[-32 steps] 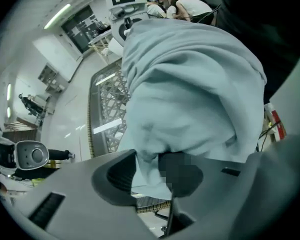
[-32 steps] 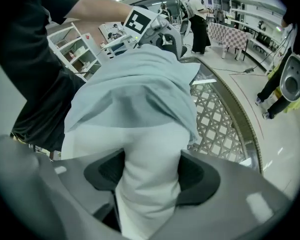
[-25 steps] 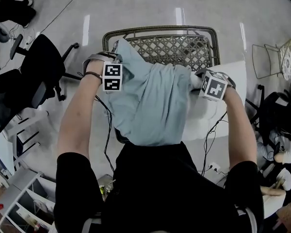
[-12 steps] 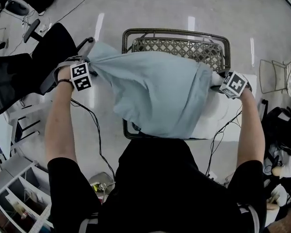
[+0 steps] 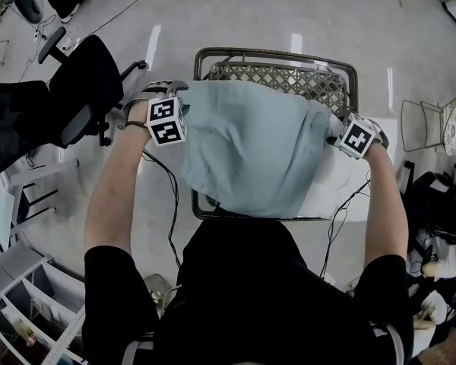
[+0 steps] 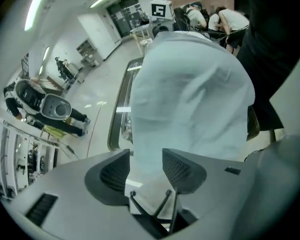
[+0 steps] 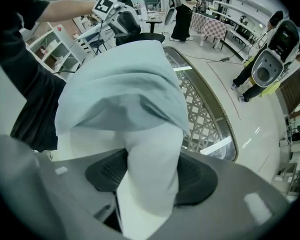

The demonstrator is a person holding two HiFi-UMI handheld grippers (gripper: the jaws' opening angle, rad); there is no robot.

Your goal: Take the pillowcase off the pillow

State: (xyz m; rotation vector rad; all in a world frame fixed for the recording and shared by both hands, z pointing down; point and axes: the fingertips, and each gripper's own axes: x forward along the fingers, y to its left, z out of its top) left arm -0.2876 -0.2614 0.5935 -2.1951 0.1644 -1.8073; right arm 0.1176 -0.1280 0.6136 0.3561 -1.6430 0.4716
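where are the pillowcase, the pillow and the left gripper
pillowcase point(image 5: 247, 139): head view, middle of the blue cloth
pillow point(image 5: 330, 196): head view, bare white part beside the cloth
left gripper point(image 6: 146, 171): left gripper view, between its jaws, which have just been opening, pillowcase between them

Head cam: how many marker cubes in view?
2. Left cube at the person's left wrist, beside the pillowcase's left edge; right cube at the right wrist, by the white pillow. None looks hidden.
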